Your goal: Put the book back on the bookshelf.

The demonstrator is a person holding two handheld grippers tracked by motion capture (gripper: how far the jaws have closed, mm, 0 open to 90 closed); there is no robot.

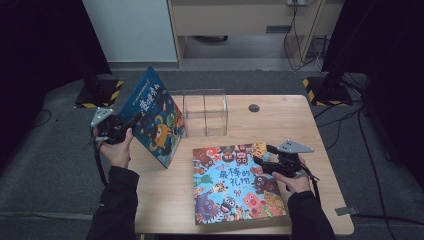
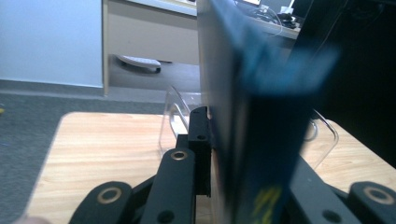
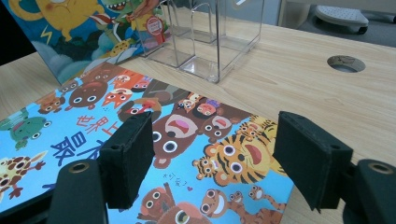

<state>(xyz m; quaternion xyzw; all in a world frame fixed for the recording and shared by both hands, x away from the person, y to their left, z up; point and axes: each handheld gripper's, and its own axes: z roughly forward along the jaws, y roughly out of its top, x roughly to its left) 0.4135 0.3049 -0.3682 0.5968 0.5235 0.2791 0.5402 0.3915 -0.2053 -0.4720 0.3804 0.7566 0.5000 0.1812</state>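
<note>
Tabletop [image 1: 300, 125]: pale wood, with a round cable hole [image 1: 254, 108] near its far edge.
Flat book [image 1: 235, 182]: lies face up at the near right of the tabletop, its near edge close to the near edge. The bright blue cover is crowded with cartoon animals; large Chinese characters run across its middle, too small for me to read with confidence.
Dark blue book [image 1: 152, 117]: you hold it tilted on edge at the far left of the tabletop, its lower corner down on the wood. Yellow Chinese writing on the cover is too blurred to read.
Clear box [image 1: 204, 112]: open-topped, with compartments, just beside the dark blue book near the far edge.
Left gripper [image 1: 131, 124]: your jaws pinch the dark blue book's left edge.
Right gripper [image 1: 260, 156]: your jaws are spread, just over the flat book's right edge, nothing between them.
</note>
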